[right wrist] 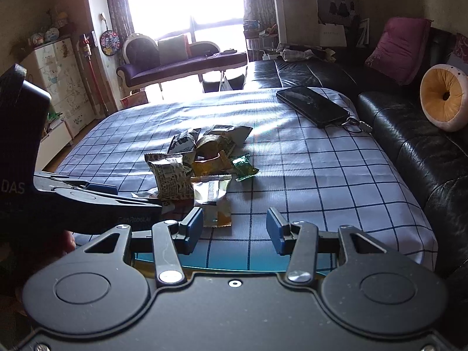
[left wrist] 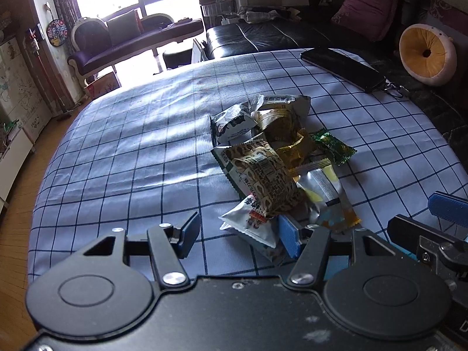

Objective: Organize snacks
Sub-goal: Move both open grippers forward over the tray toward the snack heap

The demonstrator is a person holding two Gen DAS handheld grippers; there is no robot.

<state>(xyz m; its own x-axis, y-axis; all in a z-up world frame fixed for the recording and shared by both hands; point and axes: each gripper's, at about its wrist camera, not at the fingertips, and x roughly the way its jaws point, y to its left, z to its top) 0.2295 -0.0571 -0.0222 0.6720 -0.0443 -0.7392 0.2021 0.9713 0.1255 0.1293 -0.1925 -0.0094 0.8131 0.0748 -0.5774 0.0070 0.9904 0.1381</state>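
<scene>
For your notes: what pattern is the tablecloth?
Pale blue tablecloth with dark grid checks; clearest in right wrist view.

A heap of crinkled foil snack packets is seen at the centre of the right wrist frame, on a table covered by a pale blue checked cloth. A flat black phone lies on the cloth toward the upper right, behind the heap. A black leather sofa runs along the right edge, with a round yellow cushion on it. The left gripper stands at the heap's near edge, lower centre of its own frame; the right gripper is just before the heap.
</scene>
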